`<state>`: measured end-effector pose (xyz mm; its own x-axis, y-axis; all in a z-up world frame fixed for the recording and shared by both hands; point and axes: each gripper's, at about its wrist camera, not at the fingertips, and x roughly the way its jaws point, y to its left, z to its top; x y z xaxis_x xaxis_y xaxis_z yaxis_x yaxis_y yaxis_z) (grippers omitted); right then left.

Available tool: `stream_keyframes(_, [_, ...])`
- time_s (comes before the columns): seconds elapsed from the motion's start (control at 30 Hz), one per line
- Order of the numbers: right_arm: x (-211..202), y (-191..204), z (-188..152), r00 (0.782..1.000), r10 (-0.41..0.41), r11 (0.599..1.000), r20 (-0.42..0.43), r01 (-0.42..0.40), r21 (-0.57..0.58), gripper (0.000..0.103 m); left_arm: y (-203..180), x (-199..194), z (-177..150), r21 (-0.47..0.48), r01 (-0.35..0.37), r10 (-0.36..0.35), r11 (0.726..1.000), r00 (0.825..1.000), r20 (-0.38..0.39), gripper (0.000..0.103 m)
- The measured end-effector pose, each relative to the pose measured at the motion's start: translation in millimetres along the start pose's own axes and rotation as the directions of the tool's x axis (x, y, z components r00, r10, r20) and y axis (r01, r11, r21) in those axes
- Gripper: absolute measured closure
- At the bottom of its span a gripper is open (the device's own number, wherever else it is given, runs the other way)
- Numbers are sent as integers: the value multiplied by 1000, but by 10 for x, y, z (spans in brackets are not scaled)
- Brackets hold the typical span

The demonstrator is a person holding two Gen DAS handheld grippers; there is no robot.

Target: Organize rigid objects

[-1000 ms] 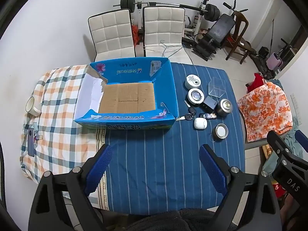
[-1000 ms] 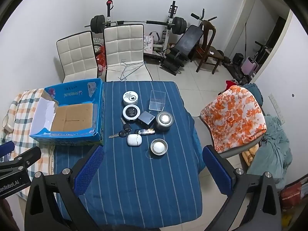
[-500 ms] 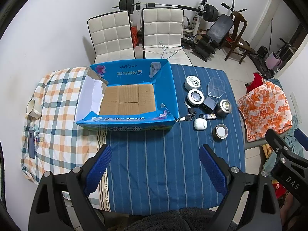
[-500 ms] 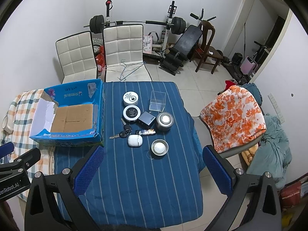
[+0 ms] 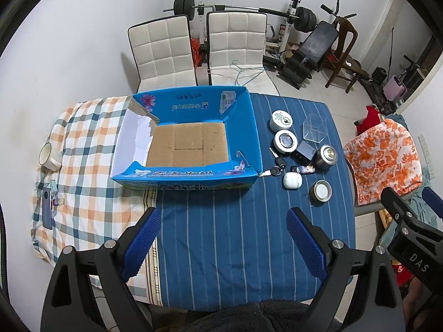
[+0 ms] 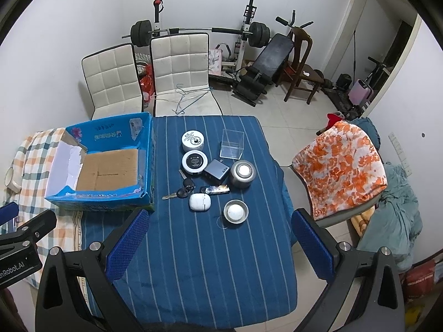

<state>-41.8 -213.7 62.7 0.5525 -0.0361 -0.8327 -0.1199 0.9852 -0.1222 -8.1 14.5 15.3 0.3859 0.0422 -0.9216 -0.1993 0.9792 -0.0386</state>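
Both grippers hover high above the table, jaws wide, holding nothing: left gripper (image 5: 221,238), right gripper (image 6: 218,238). Small items cluster (image 6: 216,171) lies well ahead of the jaws, just right of the blue box (image 5: 188,144).

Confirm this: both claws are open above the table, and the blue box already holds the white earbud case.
Wrong on one point: the blue box is empty. The white earbud case lies on the striped cloth beside the keys, as the right wrist view shows. Both claws are open.
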Motion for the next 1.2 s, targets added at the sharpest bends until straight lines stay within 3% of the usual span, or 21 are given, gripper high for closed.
stream_keyframes(1.2, [-35, 50, 98, 1000, -1, 1000, 4, 1, 10, 0, 67, -14, 102, 12, 0, 0, 1000, 1000, 30, 10])
